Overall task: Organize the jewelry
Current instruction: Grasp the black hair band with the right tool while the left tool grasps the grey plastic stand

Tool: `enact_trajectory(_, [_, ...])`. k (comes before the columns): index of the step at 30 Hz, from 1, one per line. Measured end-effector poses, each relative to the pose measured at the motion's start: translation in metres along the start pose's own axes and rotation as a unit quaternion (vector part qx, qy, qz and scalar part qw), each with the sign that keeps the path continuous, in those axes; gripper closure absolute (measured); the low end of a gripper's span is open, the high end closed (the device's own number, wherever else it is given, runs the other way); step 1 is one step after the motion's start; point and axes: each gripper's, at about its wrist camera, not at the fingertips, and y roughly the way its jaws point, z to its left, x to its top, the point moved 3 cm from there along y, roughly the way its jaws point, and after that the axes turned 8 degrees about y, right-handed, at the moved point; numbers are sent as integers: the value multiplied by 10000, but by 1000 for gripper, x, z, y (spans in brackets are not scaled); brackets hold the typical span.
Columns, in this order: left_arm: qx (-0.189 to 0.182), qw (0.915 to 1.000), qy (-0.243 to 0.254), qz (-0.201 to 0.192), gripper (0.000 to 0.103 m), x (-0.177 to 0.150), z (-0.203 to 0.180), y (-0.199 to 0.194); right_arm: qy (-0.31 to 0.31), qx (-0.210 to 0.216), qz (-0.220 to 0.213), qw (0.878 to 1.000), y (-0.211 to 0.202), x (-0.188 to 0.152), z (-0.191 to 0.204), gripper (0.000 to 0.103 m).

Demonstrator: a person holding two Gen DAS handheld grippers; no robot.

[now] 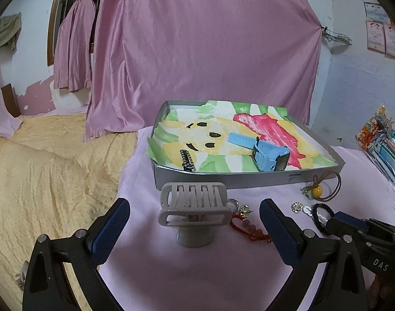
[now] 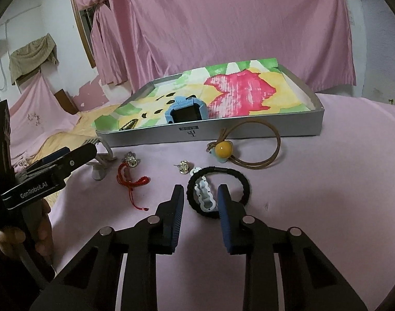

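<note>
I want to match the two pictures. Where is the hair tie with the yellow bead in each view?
Left wrist view: the hair tie with the yellow bead lies at the right, on the pink cloth just in front of the tray's near right corner.
Right wrist view: the hair tie lies right of centre, in front of the tray's near wall.
Shared landmark: the blue watch inside the grey tray.
</note>
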Motion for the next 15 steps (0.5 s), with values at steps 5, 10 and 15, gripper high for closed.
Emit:
enact_trajectory(5, [-47, 9996, -70, 279, 13, 0, 1, 11, -1, -49, 55, 10000, 2, 0, 0, 84])
enact_trajectory(10, [-80, 9988, -219, 420, 26, -3, 5, 18, -17, -77, 119, 9999, 4, -2, 0, 84])
enact_trajectory(15, [-152, 9984, -250, 477, 41, -3, 5, 21, -9, -96, 209, 9997, 6, -3, 0, 84])
